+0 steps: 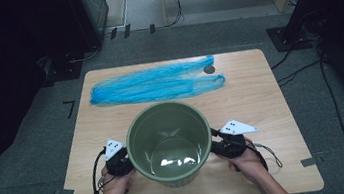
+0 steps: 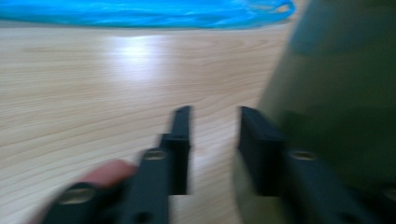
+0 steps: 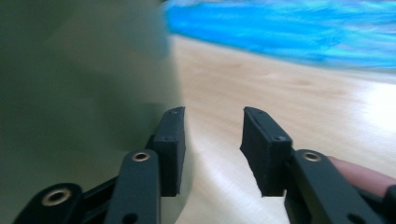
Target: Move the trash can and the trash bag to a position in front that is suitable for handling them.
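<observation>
The round olive-green plastic bin stood upright, mouth facing up, near the front edge of the pale wooden table. The left gripper and right gripper flanked it, jaws apart with one jaw against its wall, seemingly steadying it. Beyond the bin, the crumpled blue plastic bag stretched crosswise.

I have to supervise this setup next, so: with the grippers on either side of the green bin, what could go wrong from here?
The left gripper and right gripper flank the bin with jaws open, gripping nothing, so squeezing its smooth round wall might let it slip or tip. Pushed forward, it could crumple the blue bag lying just beyond.
</observation>
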Available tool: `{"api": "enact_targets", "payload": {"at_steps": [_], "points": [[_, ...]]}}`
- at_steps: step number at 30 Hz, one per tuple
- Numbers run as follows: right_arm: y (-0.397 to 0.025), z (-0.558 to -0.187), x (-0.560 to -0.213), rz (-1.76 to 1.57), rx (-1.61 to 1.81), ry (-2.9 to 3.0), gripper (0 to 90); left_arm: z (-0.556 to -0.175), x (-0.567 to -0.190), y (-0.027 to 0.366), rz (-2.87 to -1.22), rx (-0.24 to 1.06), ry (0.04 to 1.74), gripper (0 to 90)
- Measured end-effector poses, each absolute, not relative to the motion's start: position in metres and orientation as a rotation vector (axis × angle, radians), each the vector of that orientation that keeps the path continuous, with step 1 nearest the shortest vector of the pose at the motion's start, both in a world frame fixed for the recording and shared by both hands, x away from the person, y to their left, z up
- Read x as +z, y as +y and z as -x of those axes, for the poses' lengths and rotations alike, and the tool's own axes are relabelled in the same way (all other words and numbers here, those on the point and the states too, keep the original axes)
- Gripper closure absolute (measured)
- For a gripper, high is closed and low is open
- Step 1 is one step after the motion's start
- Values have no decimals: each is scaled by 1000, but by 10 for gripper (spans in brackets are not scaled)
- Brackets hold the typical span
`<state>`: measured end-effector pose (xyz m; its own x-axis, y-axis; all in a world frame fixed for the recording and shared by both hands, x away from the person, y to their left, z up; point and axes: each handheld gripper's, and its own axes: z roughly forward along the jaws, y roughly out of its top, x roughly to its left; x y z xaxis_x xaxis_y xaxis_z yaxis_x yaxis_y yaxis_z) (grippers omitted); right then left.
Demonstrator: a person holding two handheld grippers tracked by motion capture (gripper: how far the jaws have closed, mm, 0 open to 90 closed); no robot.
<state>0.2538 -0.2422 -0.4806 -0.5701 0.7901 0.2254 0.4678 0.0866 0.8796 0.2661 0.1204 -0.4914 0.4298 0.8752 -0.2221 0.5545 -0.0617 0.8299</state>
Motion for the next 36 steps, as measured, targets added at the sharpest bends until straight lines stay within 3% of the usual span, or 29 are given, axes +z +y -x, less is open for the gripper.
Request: {"api": "enact_targets", "payload": {"at_steps": [2,4,8,19,25,27,36], "points": [[-245,-263,-479,-1278,1449,2000,563,-270,-494,128,-1734,462,1307,461],[-246,-273,-478,-1306,1401,1942,473,-275,-496,134,-1755,507,1361,403],[-241,-298,-476,-1341,1314,1869,332,-282,-504,140,-1820,621,1469,195],[-218,-404,-471,-1540,1179,1716,284,-288,-518,150,-1881,689,1529,169],[-195,-452,-492,-1462,958,1757,415,-287,-518,150,-1878,671,1520,170],[-192,-468,-500,-1509,902,1770,565,-287,-518,150,-1876,671,1518,170],[-208,-484,-520,-1684,895,1768,778,-287,-518,150,-1887,665,1509,170]]}}
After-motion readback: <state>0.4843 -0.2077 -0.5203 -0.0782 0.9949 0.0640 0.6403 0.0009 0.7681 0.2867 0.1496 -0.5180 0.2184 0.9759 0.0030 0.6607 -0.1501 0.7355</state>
